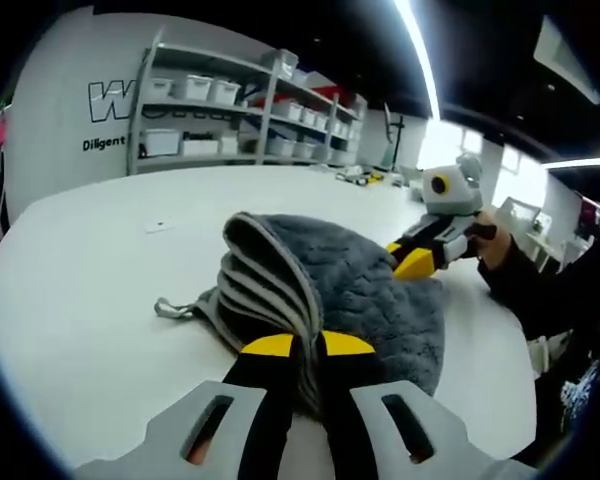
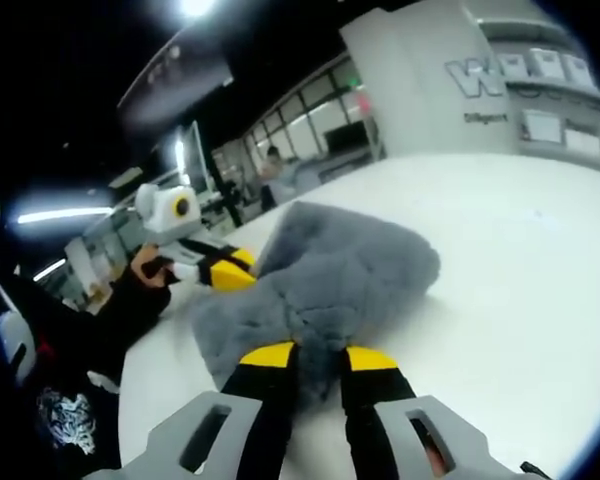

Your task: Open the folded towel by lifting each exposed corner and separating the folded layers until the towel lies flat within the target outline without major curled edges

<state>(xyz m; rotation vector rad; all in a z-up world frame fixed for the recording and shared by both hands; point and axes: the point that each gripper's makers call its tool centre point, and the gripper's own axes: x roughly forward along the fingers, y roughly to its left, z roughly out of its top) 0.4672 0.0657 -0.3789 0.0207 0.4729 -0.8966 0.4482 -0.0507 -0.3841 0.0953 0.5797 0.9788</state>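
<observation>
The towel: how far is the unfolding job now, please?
Done: little, since the grey towel is bunched on the white table, with stacked folds raised. In hand: the left gripper and the right gripper each pinch an edge of it. Left: separating the layers and spreading it flat; I cannot see a target outline.

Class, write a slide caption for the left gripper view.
Left gripper pinches a grey towel on a white table; the right gripper grips its far edge.

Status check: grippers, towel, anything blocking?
Left gripper shut on towel edge, folds bunched and lifted. Right gripper shut on the opposite edge. Towel still folded and rumpled on the white table, not flat. Nothing in the way.
</observation>
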